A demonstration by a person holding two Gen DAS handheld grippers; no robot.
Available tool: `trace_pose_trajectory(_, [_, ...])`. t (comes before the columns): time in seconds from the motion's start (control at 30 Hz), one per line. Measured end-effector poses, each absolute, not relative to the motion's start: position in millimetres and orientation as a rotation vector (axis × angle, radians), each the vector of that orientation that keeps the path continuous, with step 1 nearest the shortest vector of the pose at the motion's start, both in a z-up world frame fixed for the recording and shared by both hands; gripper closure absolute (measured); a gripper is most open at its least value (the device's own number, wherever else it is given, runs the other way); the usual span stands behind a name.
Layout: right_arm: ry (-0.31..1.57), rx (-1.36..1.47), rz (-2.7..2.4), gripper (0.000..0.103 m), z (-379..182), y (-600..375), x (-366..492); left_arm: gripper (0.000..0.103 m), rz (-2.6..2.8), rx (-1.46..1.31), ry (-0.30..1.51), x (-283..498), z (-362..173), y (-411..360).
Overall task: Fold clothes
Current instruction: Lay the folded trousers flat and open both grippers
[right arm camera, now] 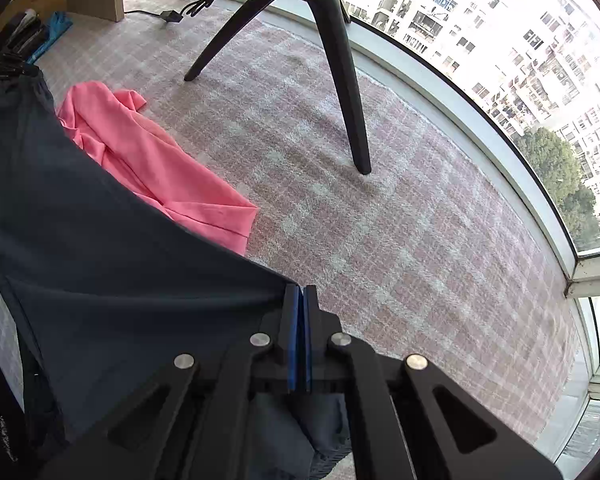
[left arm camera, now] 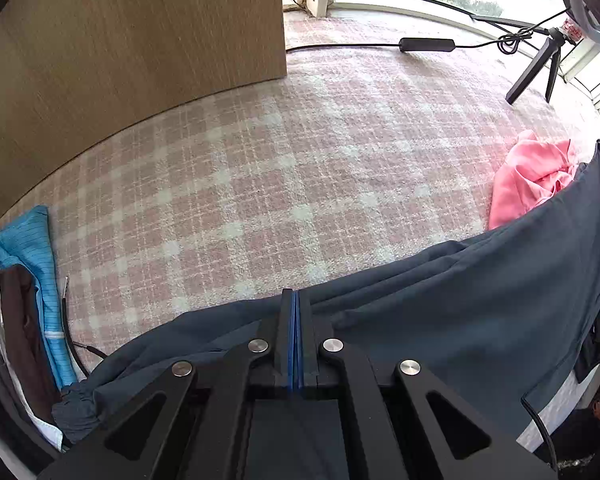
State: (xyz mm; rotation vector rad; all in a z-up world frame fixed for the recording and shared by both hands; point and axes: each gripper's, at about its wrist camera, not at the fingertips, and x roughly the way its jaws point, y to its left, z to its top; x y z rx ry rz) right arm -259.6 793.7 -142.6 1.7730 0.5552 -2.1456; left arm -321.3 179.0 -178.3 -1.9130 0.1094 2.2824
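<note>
**Learner:** Plaid carpet [left arm camera: 284, 168], pink and white with a short nubby pile, fills the floor up to a curved window wall [right arm camera: 452, 92]. Where is the work piece?

**Holder:** Fig. 1. I hold the dark slate-blue garment [left arm camera: 480, 304] off the carpet, stretched between my two tongs. My left gripper [left arm camera: 296, 300] is closed on one upper edge, blue pads pressed together with cloth pinched between them. My right gripper [right arm camera: 300, 296] is likewise clamped on the other edge, with a bunched hem showing under it.

**Learner:** How should the step be done well?

**Holder:** As I judge it: keep both pinches level and the span taut, so the sagging pleats near the left grip drop out. Then lower the free edge onto bare carpet first and lay the rest flat before any fold. Steer away from the pink garment [right arm camera: 148, 168] crumpled just beside the hanging cloth.

**Learner:** And the materials?

**Holder:** The dark fabric looks thin, smooth and matte, draping in long soft folds; one end is gathered, seemingly elasticated. The pink cloth is light and creased. A blue pinstriped garment [left arm camera: 36, 268] lies at the far left beside a wood-grain panel [left arm camera: 132, 36]. Rigid black tripod legs [right arm camera: 340, 80] stand on the carpet near the window.
</note>
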Motion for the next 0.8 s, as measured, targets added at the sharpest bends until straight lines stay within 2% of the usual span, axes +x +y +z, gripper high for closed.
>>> trace_pose_trajectory(0.13, [0.662,1.9,-2.038,0.101,-182.4,790.5,-246.9,0.098,2.301,-1.948,0.117,-319.1,-172.1,158.2])
trace_pose_trajectory(0.3, [0.532,1.862,-2.252,0.096,-143.4,815.6,-227.8,0.097,2.342,-1.975,0.084,-292.3,-153.2,128.5])
trace_pose_trajectory(0.33, [0.48,1.839,-2.318,0.096,-130.5,821.9,-223.2,0.095,2.345,-1.971,0.079,-279.2,-150.3,125.8])
trace_pose_trajectory(0.4, [0.377,1.773,-2.378,0.092,-108.0,824.0,-209.1,0.084,2.312,-1.983,0.086,-268.8,-154.8,128.2])
trace_pose_trajectory(0.43, [0.362,1.745,-2.382,0.089,-101.5,816.4,-201.7,0.074,2.289,-2.006,0.078,-270.9,-162.0,136.5])
trace_pose_trajectory(0.47, [0.348,1.717,-2.385,0.086,-95.1,808.8,-194.2,0.072,2.266,-2.028,0.071,-273.1,-169.3,144.8])
trace_pose_trajectory(0.6, [0.334,1.628,-2.308,0.086,-97.0,747.7,-174.3,0.073,2.268,-2.007,0.023,-295.5,-203.0,156.7])
trace_pose_trajectory(0.63, [0.328,1.61,-2.286,0.086,-101.6,732.3,-175.2,0.077,2.33,-1.971,-0.014,-303.9,-202.3,154.1])
trace_pose_trajectory(0.67, [0.322,1.626,-2.268,0.086,-108.0,724.1,-173.1,0.075,2.374,-1.934,-0.049,-311.5,-197.7,151.6])
trace_pose_trajectory(0.8, [0.276,1.67,-2.219,0.086,-119.8,700.2,-158.3,0.078,2.414,-1.944,-0.082,-299.3,-171.7,144.5])
